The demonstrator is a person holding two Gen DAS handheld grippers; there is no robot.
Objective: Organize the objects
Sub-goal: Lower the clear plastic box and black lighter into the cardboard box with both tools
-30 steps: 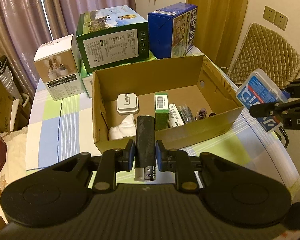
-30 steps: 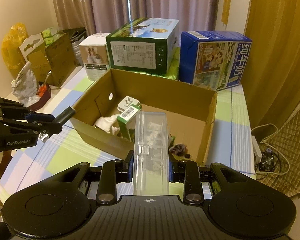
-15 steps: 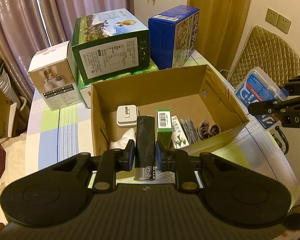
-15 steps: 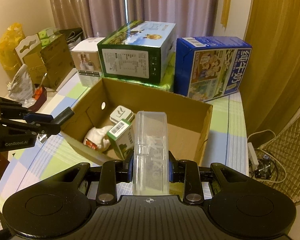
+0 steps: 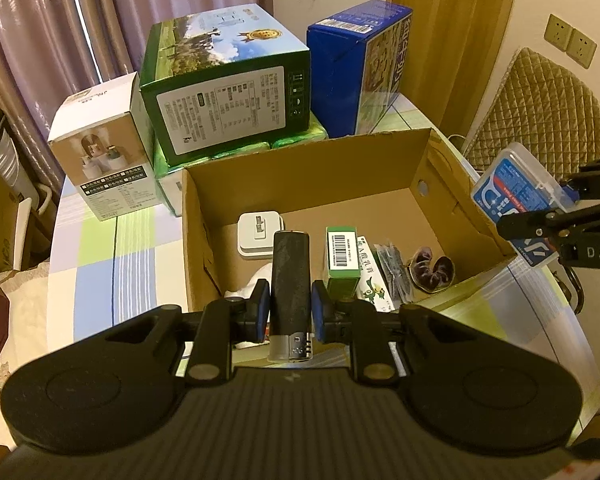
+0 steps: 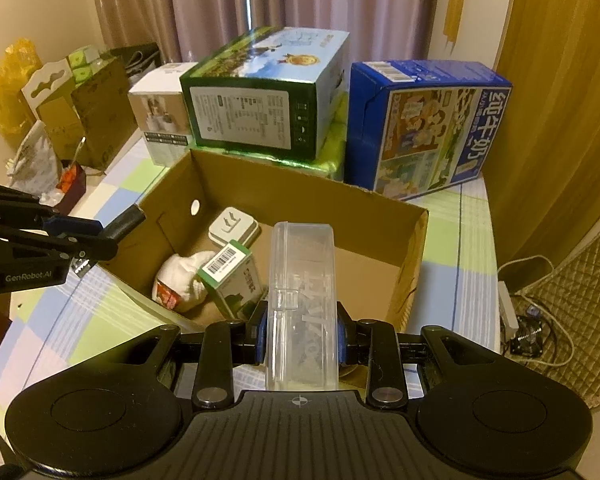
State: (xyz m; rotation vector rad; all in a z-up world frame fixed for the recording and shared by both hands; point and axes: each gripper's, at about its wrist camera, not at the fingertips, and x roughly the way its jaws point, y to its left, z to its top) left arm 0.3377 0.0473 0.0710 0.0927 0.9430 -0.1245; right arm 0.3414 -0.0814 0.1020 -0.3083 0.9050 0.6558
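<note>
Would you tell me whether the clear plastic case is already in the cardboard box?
Not yet. The right gripper clamps the clear case, held above the cardboard box's near edge.

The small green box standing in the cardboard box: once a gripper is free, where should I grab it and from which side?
Probably from above. The small green box stands upright, its barcoded top clear above the flat packets beside it. Close across its narrow width near the top; the cardboard box walls block a sideways approach. Both the left gripper and right gripper hold things now.
</note>
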